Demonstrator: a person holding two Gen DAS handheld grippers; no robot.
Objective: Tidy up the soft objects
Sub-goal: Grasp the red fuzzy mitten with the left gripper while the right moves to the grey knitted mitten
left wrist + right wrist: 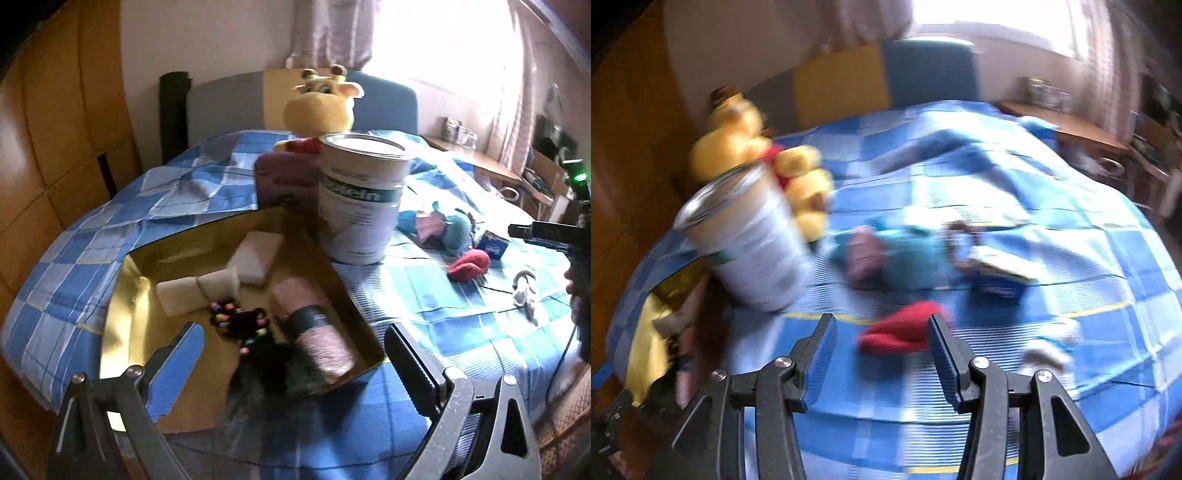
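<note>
Bed with blue checked cover [461,295]. Left wrist view: left gripper [295,354] jaws released, empty, over gold box [125,291] already holding white sponges [221,277], pink roll [314,325], dark beaded thing [240,321]

Right wrist view, blurred: right gripper [882,339] jaws parted, empty, near red soft toy [901,328]; teal plush [905,251], yellow plush [757,155] still outside box – task judged partly done

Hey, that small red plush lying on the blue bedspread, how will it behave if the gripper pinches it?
The red plush looks soft and lumpy, so it will probably squash between the fingers rather than resist. It seems light, likely lifting easily. Lying flat on the checked bedspread, it is unlikely to roll.
</note>
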